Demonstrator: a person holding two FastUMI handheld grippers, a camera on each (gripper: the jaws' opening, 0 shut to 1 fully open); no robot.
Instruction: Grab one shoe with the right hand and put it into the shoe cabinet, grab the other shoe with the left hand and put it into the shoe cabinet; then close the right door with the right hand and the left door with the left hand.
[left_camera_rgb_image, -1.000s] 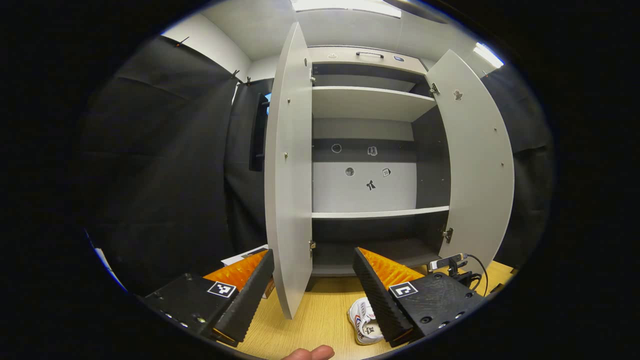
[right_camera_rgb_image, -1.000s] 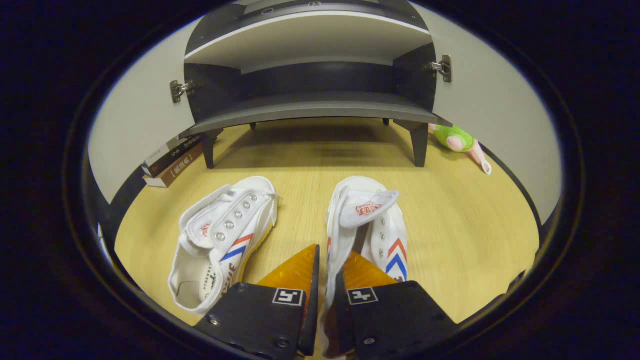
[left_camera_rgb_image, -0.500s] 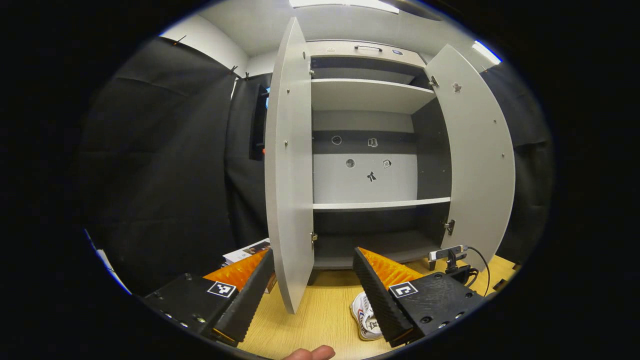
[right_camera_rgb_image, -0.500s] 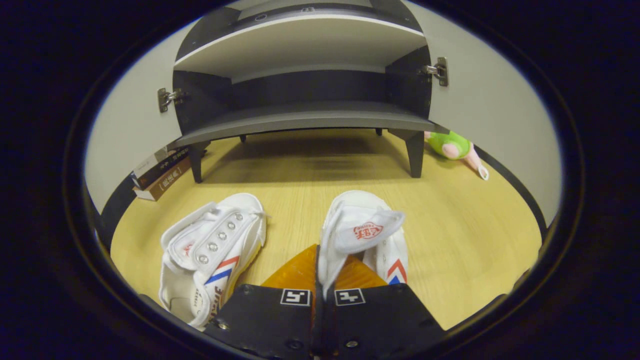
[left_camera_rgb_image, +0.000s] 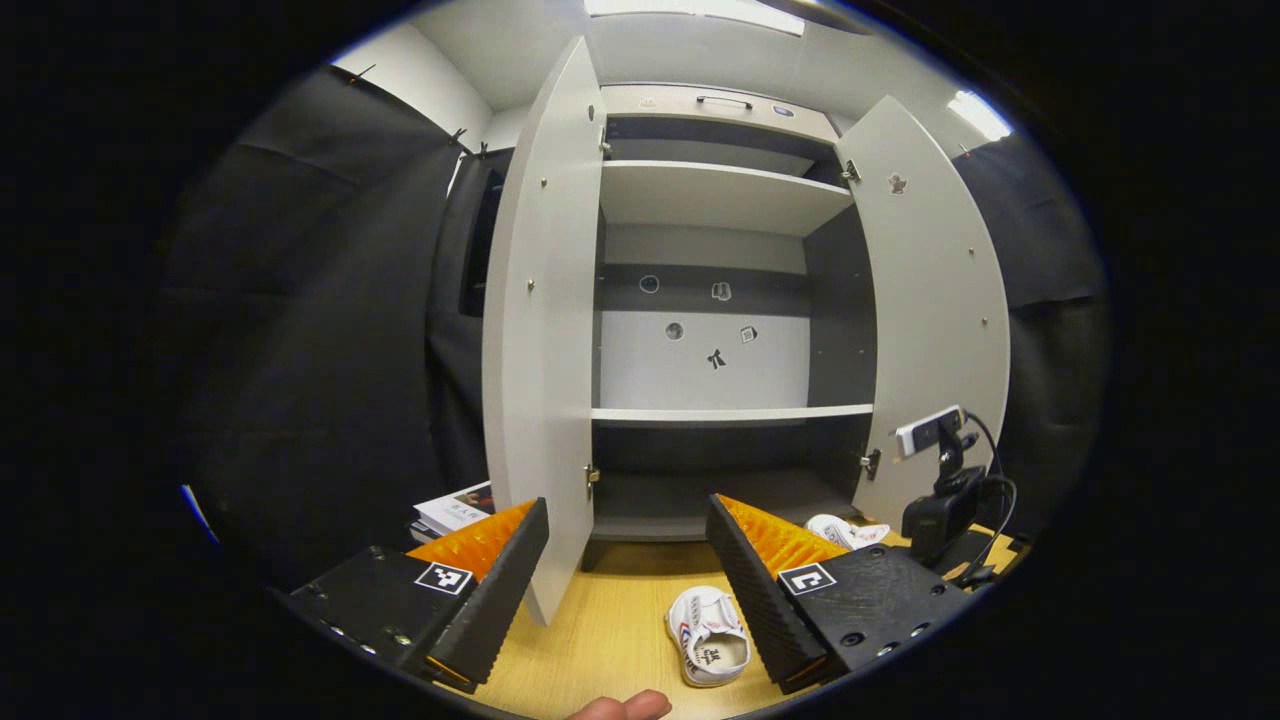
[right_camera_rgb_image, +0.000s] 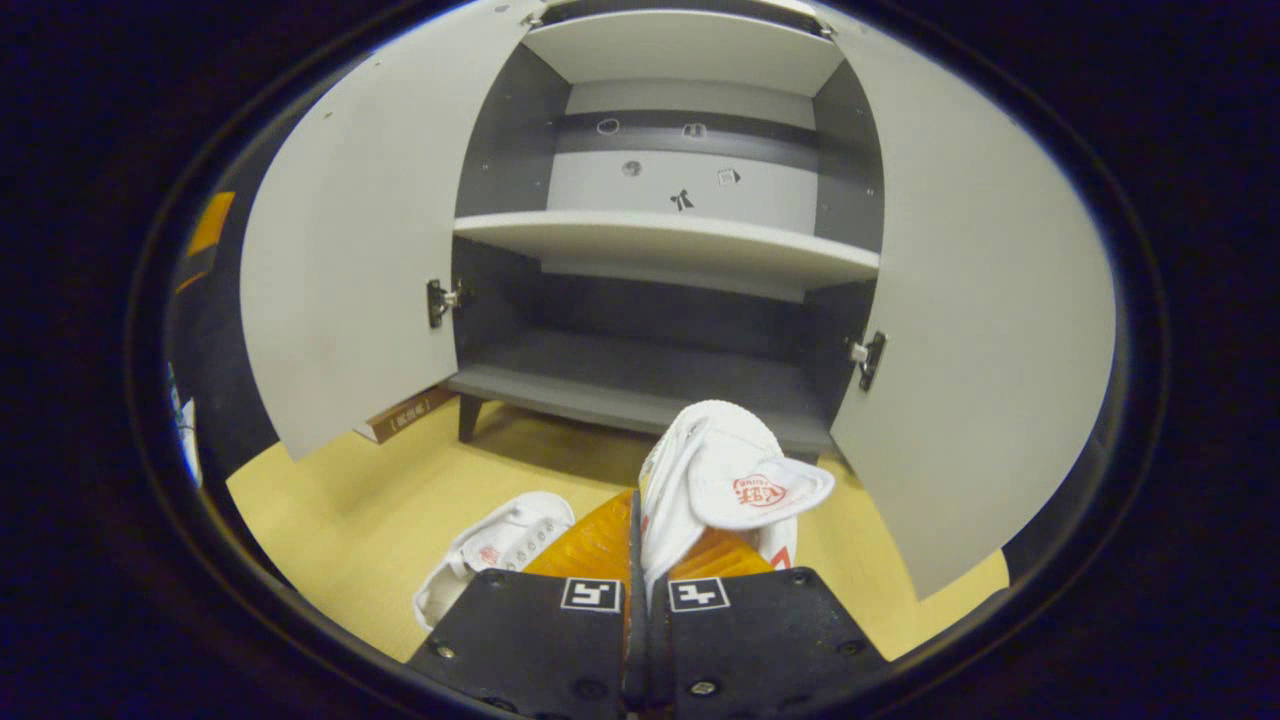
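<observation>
**Right claw lifts one shoe toward the open cabinet**

In the right gripper view the right claw (right_camera_rgb_image: 640, 520) is pinched narrow on the side wall of a white shoe (right_camera_rgb_image: 725, 480), both fingers pressing the canvas between them. The shoe is off the bench, its toe pointing at the cabinet (right_camera_rgb_image: 660, 240) and its tongue flopped out to the right. It hangs just in front of the bottom shelf (right_camera_rgb_image: 600, 385), not yet inside. The left door (right_camera_rgb_image: 350, 290) and right door (right_camera_rgb_image: 980, 330) both stand wide open.

The other shoe (right_camera_rgb_image: 500, 550) lies on the bench (right_camera_rgb_image: 340, 520) below and left of the held one — apart from it, toe toward the cabinet. A book (right_camera_rgb_image: 405, 415) lies on the bench under the left door's lower edge.

In the left gripper view the left claw (left_camera_rgb_image: 625, 555) is spread wide and holds nothing. Between its fingers, low down, the other shoe (left_camera_rgb_image: 705, 650) rests on the bench. Farther right a white shape (left_camera_rgb_image: 840, 530) near the cabinet's foot is probably the held shoe, though it is small there. A fingertip (left_camera_rgb_image: 620, 708) shows at the bottom edge.
</observation>
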